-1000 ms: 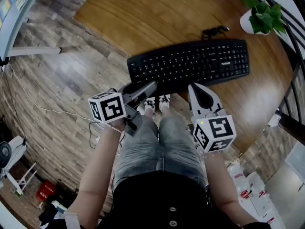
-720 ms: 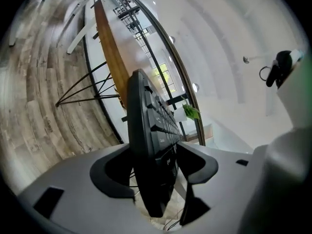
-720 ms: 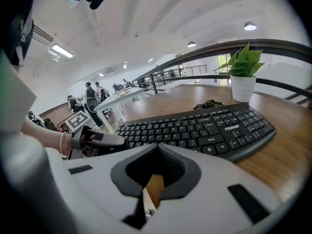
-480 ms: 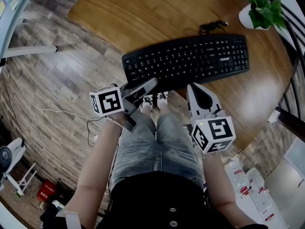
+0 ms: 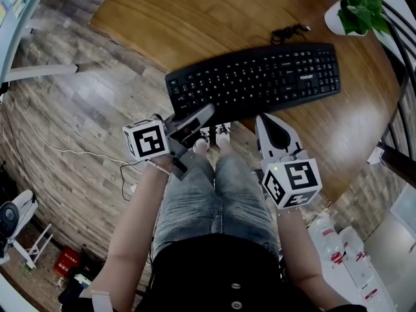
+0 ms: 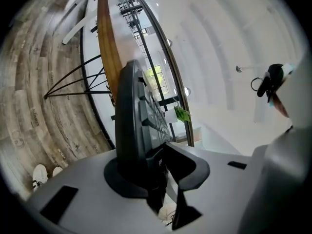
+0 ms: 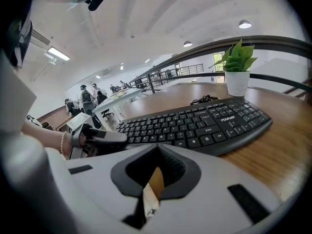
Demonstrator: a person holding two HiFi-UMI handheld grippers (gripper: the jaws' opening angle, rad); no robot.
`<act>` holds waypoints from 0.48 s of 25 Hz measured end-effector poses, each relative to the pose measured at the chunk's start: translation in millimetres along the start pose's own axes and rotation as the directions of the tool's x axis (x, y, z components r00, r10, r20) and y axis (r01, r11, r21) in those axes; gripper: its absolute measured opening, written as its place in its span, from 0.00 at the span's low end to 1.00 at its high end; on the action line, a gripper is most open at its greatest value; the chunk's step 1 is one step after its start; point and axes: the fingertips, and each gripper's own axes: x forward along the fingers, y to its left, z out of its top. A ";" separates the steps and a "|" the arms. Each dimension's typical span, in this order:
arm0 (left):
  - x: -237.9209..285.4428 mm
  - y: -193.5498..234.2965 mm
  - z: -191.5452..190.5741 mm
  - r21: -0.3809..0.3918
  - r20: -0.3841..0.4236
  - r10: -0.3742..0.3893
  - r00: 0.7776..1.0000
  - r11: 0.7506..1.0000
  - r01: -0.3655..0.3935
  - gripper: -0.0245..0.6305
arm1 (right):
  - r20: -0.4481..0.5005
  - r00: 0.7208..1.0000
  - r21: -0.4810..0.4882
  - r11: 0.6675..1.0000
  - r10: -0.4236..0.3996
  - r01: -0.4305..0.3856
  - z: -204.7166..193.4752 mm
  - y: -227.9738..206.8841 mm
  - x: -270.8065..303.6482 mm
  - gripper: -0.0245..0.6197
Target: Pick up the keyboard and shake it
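The left gripper, rolled onto its side, reaches far and rightward from the person's left forearm. Its jaws are clamped on the near-left edge of the keyboard, one on the key face and one beneath. The right gripper hovers just near of the keyboard, pointing far, jaws pressed together on nothing.

A potted plant stands at the table's far right, and a coiled black cable lies just beyond the keyboard.

The keyboard lies flat, keys up, long axis left to right, its near-left corner overhanging the table's rim.
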 end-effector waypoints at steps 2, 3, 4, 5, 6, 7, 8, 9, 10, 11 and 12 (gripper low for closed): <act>-0.3 1.0 -1.0 -0.013 -0.009 0.005 1.000 1.000 -0.005 0.22 | 0.006 1.000 0.007 1.000 0.003 -0.003 0.3 0.1 -0.6 0.08; -0.4 0.2 -1.6 -0.021 -0.011 0.001 1.000 1.000 -0.002 0.22 | 0.010 1.000 0.012 1.000 0.003 -0.003 0.8 0.1 -1.0 0.08; -0.7 -1.1 -2.4 -0.031 -0.012 0.000 1.000 1.000 0.000 0.22 | 0.012 1.000 0.018 1.000 0.002 -0.002 1.5 -0.3 -1.4 0.08; -1.2 -2.2 -3.4 -0.043 -0.014 0.002 1.000 0.999 -0.003 0.21 | 0.015 1.000 0.022 1.000 0.000 0.000 2.3 -1.0 -1.6 0.08; -1.8 -3.0 -4.5 -0.055 -0.015 0.005 1.000 0.998 -0.006 0.21 | 0.016 1.000 0.027 1.000 -0.003 0.003 3.3 -1.9 -1.7 0.08; -2.2 -3.9 -5.4 -0.066 -0.014 0.005 1.000 0.998 -0.006 0.21 | 0.019 1.000 0.034 0.999 -0.005 0.004 4.4 -3.1 -1.7 0.08; -2.3 -4.8 -6.2 -0.076 -0.013 0.004 1.000 0.997 -0.005 0.21 | 0.021 1.000 0.045 0.999 -0.007 0.006 5.1 -4.5 -1.6 0.08; -2.2 -5.9 -7.0 -0.084 -0.012 0.002 1.000 0.996 -0.003 0.20 | 0.022 1.000 0.062 0.998 -0.008 0.007 5.2 -6.1 -1.5 0.08; -2.2 -6.9 -7.6 -0.089 -0.011 -0.001 1.000 0.996 0.000 0.20 | 0.021 1.000 0.082 0.997 -0.010 0.008 4.4 -7.8 -1.4 0.08; -2.3 -7.7 -8.2 -0.091 -0.012 -0.003 1.000 0.996 0.002 0.20 | 0.018 1.000 0.102 0.995 -0.012 0.010 2.9 -9.2 -1.5 0.08; -2.6 -8.5 -8.4 -0.091 -0.015 -0.002 1.000 0.996 0.001 0.19 | 0.014 1.000 0.121 0.993 -0.012 0.010 1.6 -10.4 -2.0 0.08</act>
